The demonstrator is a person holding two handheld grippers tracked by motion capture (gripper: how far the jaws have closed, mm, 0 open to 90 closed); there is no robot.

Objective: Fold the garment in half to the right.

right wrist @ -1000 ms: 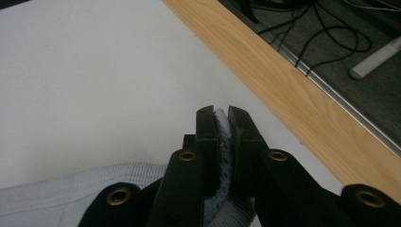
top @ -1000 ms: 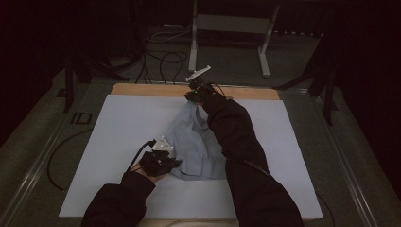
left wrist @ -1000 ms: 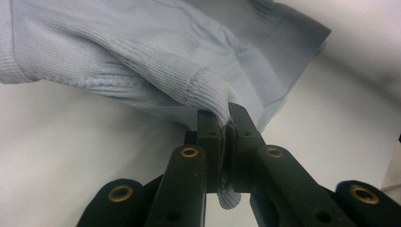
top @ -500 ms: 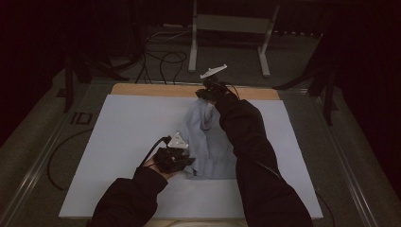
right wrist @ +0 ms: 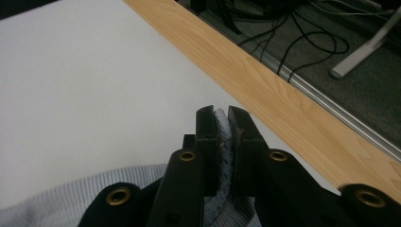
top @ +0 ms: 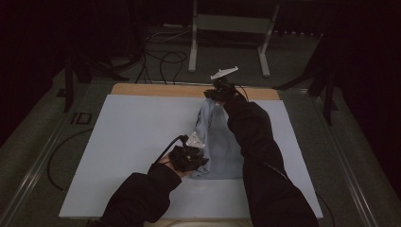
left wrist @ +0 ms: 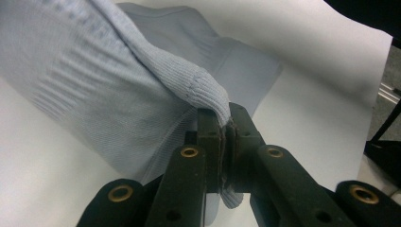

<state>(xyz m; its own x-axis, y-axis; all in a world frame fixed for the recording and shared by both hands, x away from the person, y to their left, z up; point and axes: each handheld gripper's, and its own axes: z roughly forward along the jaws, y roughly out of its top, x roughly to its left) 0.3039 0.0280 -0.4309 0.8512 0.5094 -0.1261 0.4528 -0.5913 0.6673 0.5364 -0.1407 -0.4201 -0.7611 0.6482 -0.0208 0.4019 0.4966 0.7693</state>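
Observation:
A pale blue knit garment (top: pixel 218 137) lies stretched from near to far on the white table cover (top: pixel 132 132). My left gripper (top: pixel 197 152) is shut on its near edge, and in the left gripper view a ribbed fold of the garment (left wrist: pixel 198 85) is pinched between the jaws of that gripper (left wrist: pixel 226 124). My right gripper (top: pixel 213 93) is shut on the far end, lifted a little near the wooden strip. In the right gripper view my right gripper (right wrist: pixel 222 116) holds a bit of blue cloth (right wrist: pixel 223 137) between its jaws. The right sleeve covers part of the garment.
A wooden strip (top: pixel 156 90) runs along the table's far edge, with a metal rail (right wrist: pixel 331 109) beyond it. Cables (top: pixel 161 59) and a grey stand (top: pixel 227 28) lie on the dark floor behind. A black cable (top: pixel 56 156) loops off the table's left side.
My right gripper has pulled the garment's far end farther away and to the right. My left gripper has moved right with the near edge, and the cloth now lies longer and narrower.

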